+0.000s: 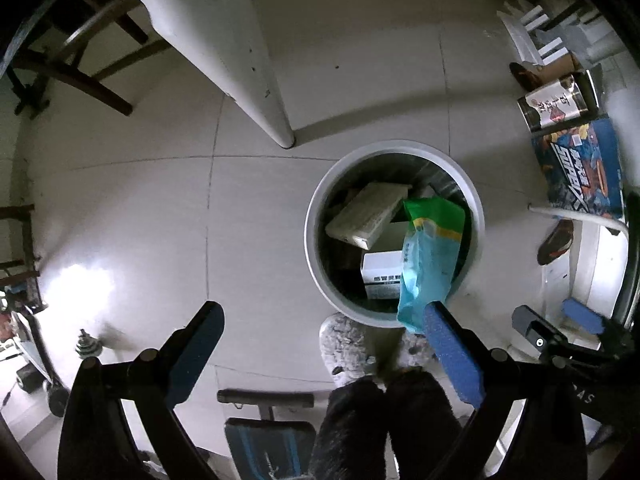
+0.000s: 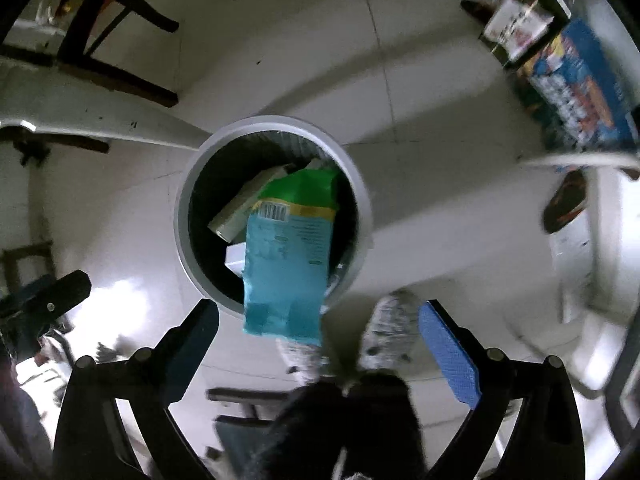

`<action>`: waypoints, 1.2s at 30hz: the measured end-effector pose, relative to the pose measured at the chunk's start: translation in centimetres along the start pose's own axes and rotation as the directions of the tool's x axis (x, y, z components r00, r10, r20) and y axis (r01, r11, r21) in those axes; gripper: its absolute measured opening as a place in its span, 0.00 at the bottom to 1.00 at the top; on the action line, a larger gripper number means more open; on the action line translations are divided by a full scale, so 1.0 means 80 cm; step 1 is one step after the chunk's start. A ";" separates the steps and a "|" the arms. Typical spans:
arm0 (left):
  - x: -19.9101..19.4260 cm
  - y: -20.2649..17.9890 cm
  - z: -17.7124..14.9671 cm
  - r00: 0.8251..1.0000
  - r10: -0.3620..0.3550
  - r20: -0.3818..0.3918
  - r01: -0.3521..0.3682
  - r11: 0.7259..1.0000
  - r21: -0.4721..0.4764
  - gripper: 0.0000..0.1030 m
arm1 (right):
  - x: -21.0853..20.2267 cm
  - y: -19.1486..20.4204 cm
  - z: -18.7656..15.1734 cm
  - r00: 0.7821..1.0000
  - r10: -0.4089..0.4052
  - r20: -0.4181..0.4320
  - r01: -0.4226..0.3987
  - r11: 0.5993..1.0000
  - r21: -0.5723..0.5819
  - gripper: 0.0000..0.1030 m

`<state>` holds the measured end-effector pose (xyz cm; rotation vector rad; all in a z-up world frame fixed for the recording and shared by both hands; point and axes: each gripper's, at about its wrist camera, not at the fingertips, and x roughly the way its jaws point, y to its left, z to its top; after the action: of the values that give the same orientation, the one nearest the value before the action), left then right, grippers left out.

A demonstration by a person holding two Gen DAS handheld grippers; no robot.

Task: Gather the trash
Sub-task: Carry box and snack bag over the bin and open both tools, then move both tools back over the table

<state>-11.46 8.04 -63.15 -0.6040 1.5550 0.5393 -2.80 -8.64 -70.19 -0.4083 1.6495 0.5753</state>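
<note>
A round white trash bin (image 1: 316,248) stands on the tiled floor and holds boxes (image 1: 368,212). It also shows in the right wrist view (image 2: 184,216). A blue and green plastic packet (image 2: 286,252) hangs free over the bin's near rim, between and ahead of my right gripper's (image 2: 320,332) open fingers, touching neither. In the left wrist view the packet (image 1: 430,256) sits over the bin's right side, beside my left gripper's right finger (image 1: 452,356). My left gripper (image 1: 324,336) is open and empty above the floor, left of the bin.
A white table leg (image 1: 256,88) stands behind the bin. Dark wooden chairs (image 1: 80,60) are at the far left. Boxes and a blue printed package (image 1: 584,164) lie at the right. The person's slippered feet (image 1: 348,344) stand just before the bin. A bench (image 1: 264,436) is below.
</note>
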 end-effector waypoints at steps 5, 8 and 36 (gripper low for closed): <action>-0.027 -0.007 -0.015 1.000 0.002 0.020 -0.002 1.000 -0.001 0.98 | -0.047 0.009 -0.015 0.997 -0.065 0.033 0.066 0.997 -0.042 0.98; -0.047 -0.010 -0.026 0.999 -0.003 0.034 0.003 1.000 -0.004 0.98 | -0.068 0.013 -0.021 0.996 -0.076 0.047 0.078 0.996 -0.047 0.98; -0.394 0.013 -0.114 0.981 -0.067 0.181 0.067 0.998 0.004 0.98 | -0.455 0.065 -0.116 0.988 -0.013 0.155 0.028 0.995 -0.097 0.98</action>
<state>-17.71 4.63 -31.10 -0.5903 1.3578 0.5306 -7.49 -11.88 -32.69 -0.4414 1.4709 0.6591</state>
